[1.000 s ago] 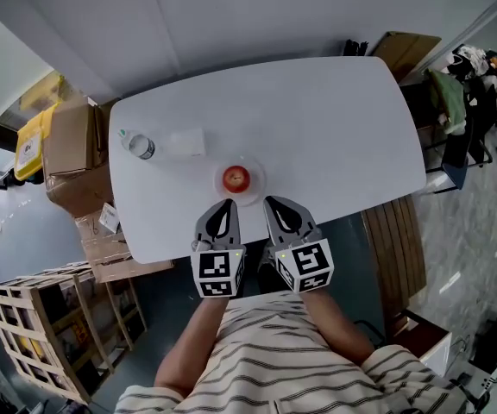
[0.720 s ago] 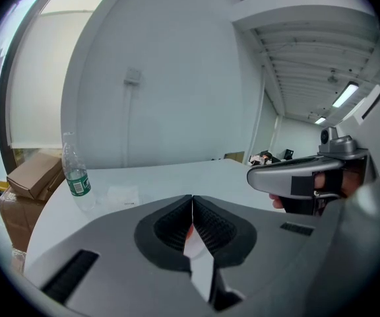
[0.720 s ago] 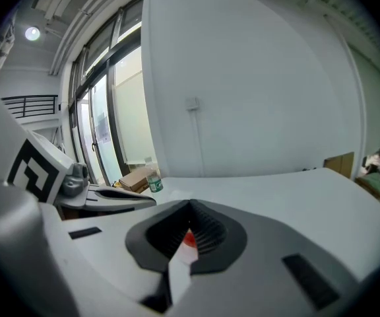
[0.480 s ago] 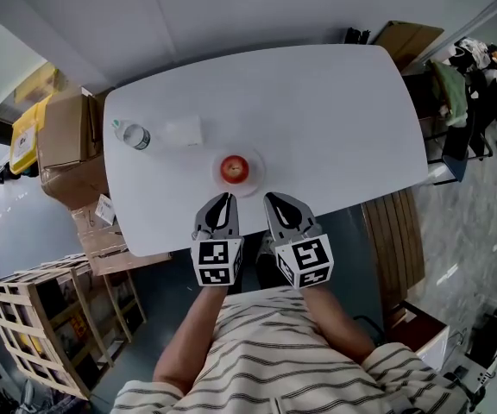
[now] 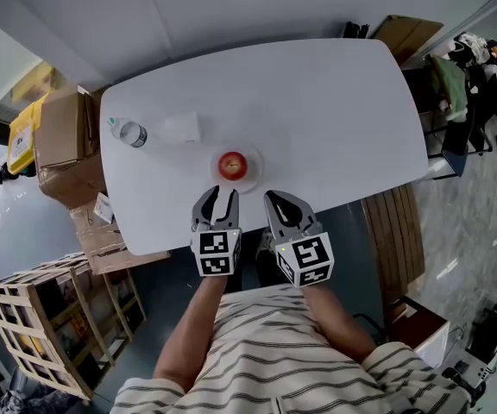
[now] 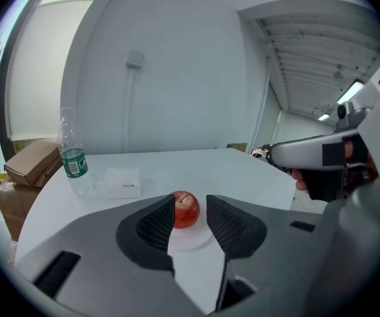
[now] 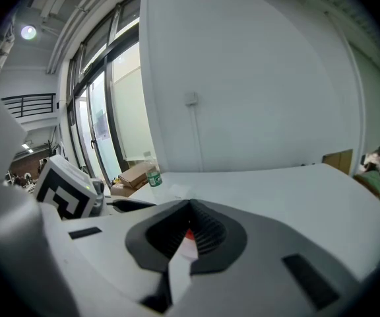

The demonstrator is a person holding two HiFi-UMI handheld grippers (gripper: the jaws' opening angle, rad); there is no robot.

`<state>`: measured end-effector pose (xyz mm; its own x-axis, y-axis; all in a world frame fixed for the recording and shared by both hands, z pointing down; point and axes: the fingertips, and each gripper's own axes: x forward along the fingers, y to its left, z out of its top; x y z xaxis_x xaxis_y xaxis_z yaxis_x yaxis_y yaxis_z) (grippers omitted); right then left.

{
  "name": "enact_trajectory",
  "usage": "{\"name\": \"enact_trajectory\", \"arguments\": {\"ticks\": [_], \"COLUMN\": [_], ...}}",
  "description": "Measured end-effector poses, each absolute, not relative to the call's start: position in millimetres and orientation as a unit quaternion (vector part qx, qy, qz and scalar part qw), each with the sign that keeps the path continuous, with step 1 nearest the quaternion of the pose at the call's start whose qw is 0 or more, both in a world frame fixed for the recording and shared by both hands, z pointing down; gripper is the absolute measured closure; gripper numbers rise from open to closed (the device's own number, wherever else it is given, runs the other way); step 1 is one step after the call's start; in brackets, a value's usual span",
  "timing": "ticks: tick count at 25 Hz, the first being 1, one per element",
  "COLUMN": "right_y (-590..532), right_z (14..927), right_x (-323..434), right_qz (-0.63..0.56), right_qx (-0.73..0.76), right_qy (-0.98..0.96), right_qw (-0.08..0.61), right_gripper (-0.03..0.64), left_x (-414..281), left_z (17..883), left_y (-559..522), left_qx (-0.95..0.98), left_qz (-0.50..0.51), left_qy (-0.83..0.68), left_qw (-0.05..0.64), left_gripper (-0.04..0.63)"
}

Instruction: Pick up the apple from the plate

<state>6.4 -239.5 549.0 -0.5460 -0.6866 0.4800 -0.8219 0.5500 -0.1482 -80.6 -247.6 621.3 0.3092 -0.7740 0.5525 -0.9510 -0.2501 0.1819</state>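
A red apple (image 5: 232,164) sits on a small clear plate (image 5: 251,177) near the front edge of the white table (image 5: 317,119). My left gripper (image 5: 216,197) hangs just short of the plate. Its jaws are opening with nothing between them. In the left gripper view the apple (image 6: 186,209) and the plate (image 6: 195,238) show through the gap, a little ahead of the left gripper (image 6: 190,201). My right gripper (image 5: 276,203) is beside it, shut and empty. In the right gripper view the right gripper (image 7: 190,205) has only a red sliver of apple (image 7: 189,234) showing below its tips.
A water bottle (image 5: 129,133) and a small white box (image 5: 183,129) stand at the table's left, behind the plate. Cardboard boxes (image 5: 59,149) and a wooden crate (image 5: 33,317) sit on the floor to the left. A wooden bench (image 5: 395,240) is on the right.
The left gripper's jaws were shut in both earlier frames and now stand apart. The right gripper has stayed put. The table has slid slightly up in the head view.
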Motion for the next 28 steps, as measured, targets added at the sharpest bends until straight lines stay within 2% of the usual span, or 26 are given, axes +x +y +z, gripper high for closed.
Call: {"name": "enact_trajectory", "arguments": {"ticks": [7,12,21,28], "right_y": [-240,-241,-242,-241], "right_z": [551,552,555,558], "right_x": [14,17,16,18], "right_qz": [0.181,0.183,0.183,0.185], "right_qx": [0.447,0.449,0.447,0.448], "right_qy": [-0.855,-0.853,-0.854,-0.852], "right_qw": [0.190,0.191,0.194,0.196], "right_gripper": [0.604,0.604,0.604,0.604], "left_x": [-81,-77,-71,-68], "left_z": [640,651,676,689], "left_y": [-256,-260,-271,-281], "left_qx": [0.770,0.772,0.777,0.774], "left_qz": [0.197,0.222,0.257,0.272], "left_qy": [-0.564,-0.559,-0.545,-0.540], "left_qw": [0.224,0.206,0.181,0.184], "left_gripper": [0.343,0.302,0.175,0.155]}}
